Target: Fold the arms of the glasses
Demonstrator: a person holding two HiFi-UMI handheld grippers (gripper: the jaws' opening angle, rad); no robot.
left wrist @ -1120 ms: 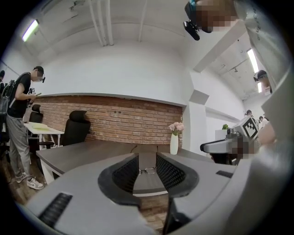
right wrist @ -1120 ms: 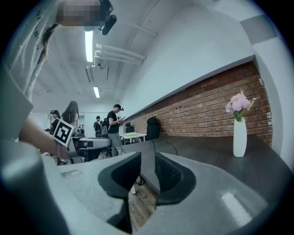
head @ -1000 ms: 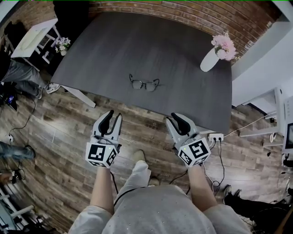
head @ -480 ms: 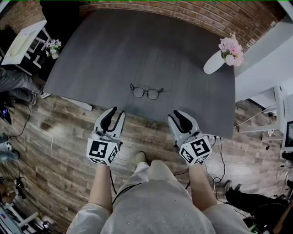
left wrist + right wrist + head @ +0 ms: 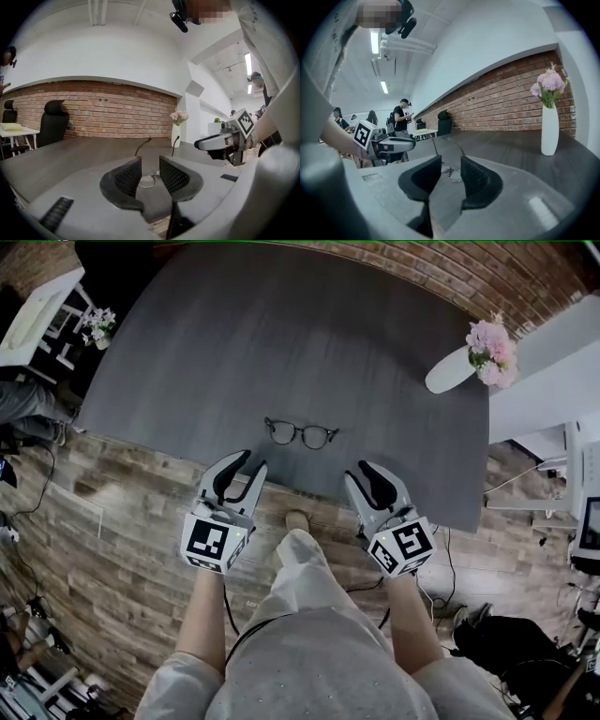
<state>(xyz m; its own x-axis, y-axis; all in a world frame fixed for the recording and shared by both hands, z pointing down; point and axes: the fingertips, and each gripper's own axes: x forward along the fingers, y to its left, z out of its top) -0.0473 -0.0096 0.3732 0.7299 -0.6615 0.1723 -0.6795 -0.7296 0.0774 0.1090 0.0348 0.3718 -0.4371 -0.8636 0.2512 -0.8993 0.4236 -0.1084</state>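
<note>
The glasses (image 5: 300,434) lie on the dark grey surface (image 5: 281,343), close to its near edge and in front of both grippers. Their arms are unfolded and stretch away from the person.

Nearest to the camera are the person's forearms and light trousers, above a wooden floor (image 5: 112,521). Each hand holds one gripper, and both point toward the surface. The left gripper (image 5: 251,463) has its tips at the near edge of the surface. Its jaws stand apart with nothing between them. In the left gripper view the glasses show through the gap, well beyond the pads. The right gripper (image 5: 359,472) is beside it, also at the near edge, to the right of the glasses. Its jaws have just been opening and now stand wide, and they hold nothing. In the right gripper view the lenses again show beyond the gap, not touching the pads.

Farther away, near the right edge of the surface, a white vase (image 5: 450,369) with pink flowers stands. Behind the surface runs a brick wall (image 5: 422,263). At the far left a small white table (image 5: 37,310) stands on the floor.
</note>
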